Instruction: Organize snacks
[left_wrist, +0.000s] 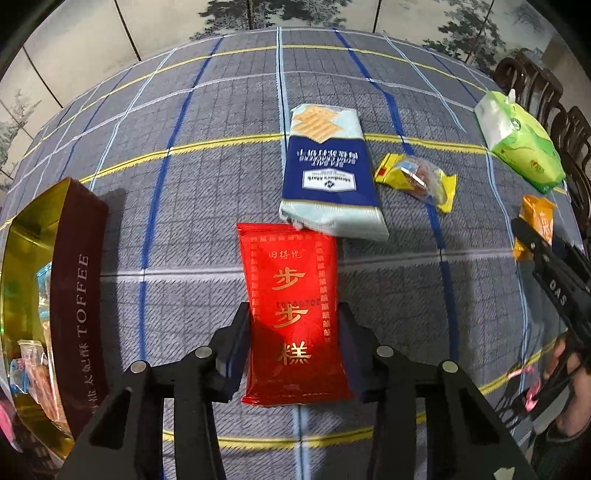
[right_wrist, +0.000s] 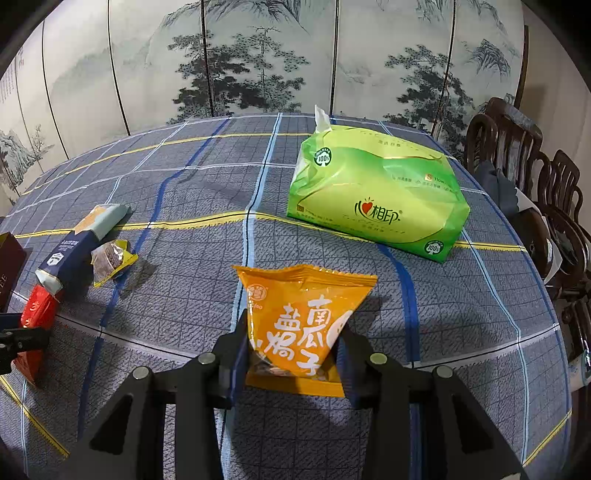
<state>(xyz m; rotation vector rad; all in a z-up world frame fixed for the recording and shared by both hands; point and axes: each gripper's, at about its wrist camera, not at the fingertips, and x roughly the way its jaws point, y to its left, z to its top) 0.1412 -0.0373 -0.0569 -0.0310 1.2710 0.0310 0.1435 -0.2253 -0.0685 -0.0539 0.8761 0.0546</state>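
Note:
My left gripper (left_wrist: 293, 325) is shut on a red snack pack (left_wrist: 291, 295) with gold characters; the pack lies flat on the checked tablecloth. My right gripper (right_wrist: 291, 341) is shut on an orange seed packet (right_wrist: 299, 317), which stands tilted up between the fingers. A blue cracker pack (left_wrist: 330, 173) lies just beyond the red pack, its near end touching it. A small yellow-ended sweet (left_wrist: 417, 181) lies to its right. The open maroon TOFFEE box (left_wrist: 79, 295) with gold lining holds several wrapped snacks at the left.
A green tissue pack (right_wrist: 373, 192) sits on the far right of the table (right_wrist: 192, 295). Dark wooden chairs (right_wrist: 524, 155) stand along the right edge. A painted folding screen (right_wrist: 258, 55) stands behind the table. The right gripper also shows in the left wrist view (left_wrist: 532, 236).

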